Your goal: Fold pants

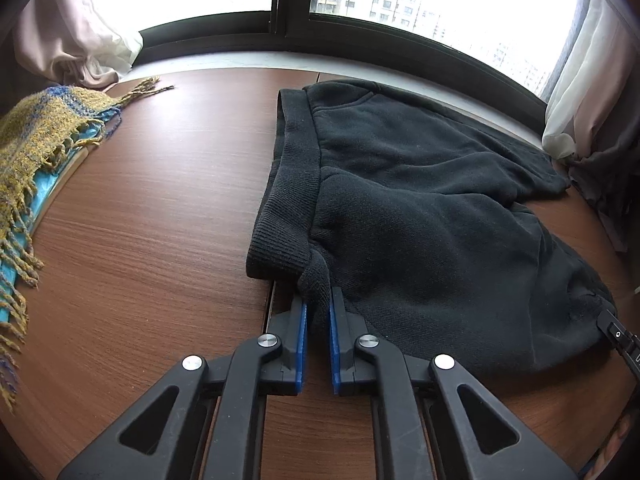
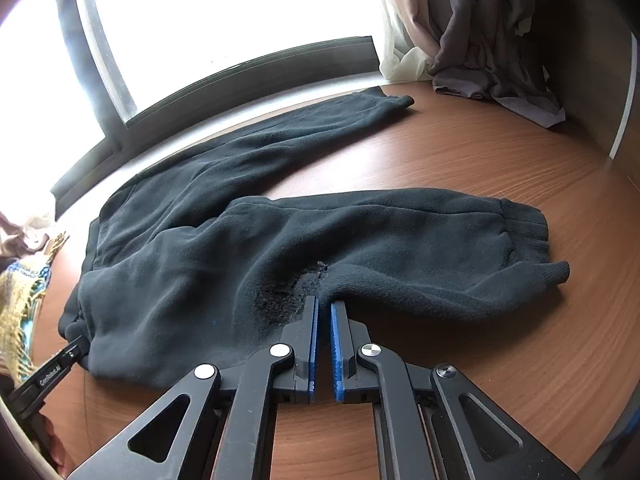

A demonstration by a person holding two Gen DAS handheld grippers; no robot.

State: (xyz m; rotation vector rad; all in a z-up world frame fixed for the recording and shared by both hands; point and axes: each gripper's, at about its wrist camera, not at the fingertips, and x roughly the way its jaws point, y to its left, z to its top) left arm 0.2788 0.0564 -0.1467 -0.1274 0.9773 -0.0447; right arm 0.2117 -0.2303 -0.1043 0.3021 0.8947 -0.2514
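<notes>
Dark sweatpants (image 1: 420, 200) lie spread on the wooden table (image 1: 160, 220), ribbed waistband to the left, both legs stretching right. My left gripper (image 1: 318, 304) is shut on the near corner of the waistband, fabric pinched between its blue pads. In the right wrist view the pants (image 2: 280, 240) show both legs, the near leg ending in a ribbed cuff (image 2: 528, 232). My right gripper (image 2: 324, 306) is shut on the near edge of the near leg, where the fabric bunches. The left gripper's tip (image 2: 68, 356) shows at the waistband corner.
A yellow and blue fringed scarf (image 1: 48, 140) lies over a blue item at the table's left edge. Curtains hang at the back left (image 1: 72, 32) and back right (image 2: 488, 40). A window sill (image 1: 280, 58) runs behind the table.
</notes>
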